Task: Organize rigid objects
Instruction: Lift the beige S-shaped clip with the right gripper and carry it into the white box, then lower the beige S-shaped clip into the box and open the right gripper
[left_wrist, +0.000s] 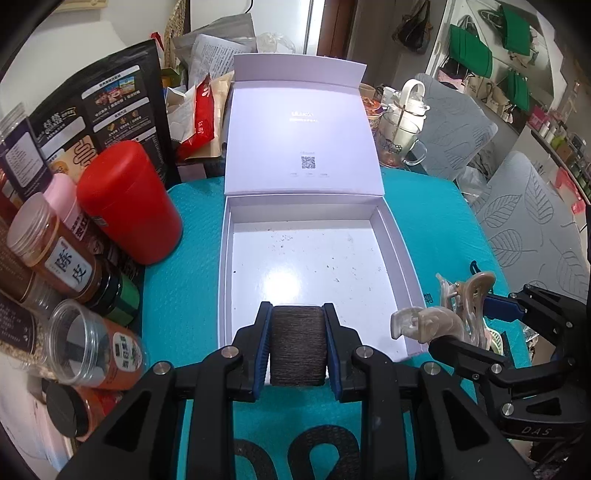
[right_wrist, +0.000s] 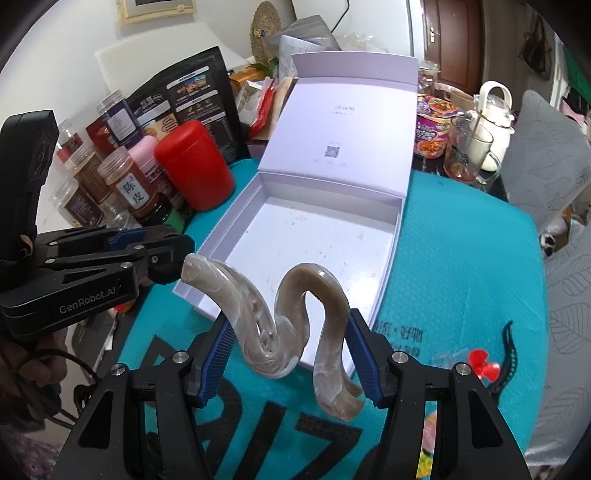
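An open white box (left_wrist: 391, 236) with its lid raised stands on the teal mat; it also shows in the right wrist view (right_wrist: 397, 236). Its floor holds only dark specks. My left gripper (left_wrist: 298, 343) is shut on a dark brown spool of thread (left_wrist: 298, 345), held over the box's near edge. My right gripper (right_wrist: 291, 345) is shut on a beige marbled hair claw clip (right_wrist: 295, 325), held just before the box's near corner. The clip also shows in the left wrist view (left_wrist: 443, 317), to the right of the box.
A red canister (left_wrist: 129, 203), spice jars (left_wrist: 55, 251) and a black pouch (left_wrist: 107, 110) crowd the mat's left side. A glass mug (right_wrist: 465, 155) and white kettle (right_wrist: 493, 118) stand behind the box at right. A small red fan-like item (right_wrist: 480, 363) lies on the mat at right.
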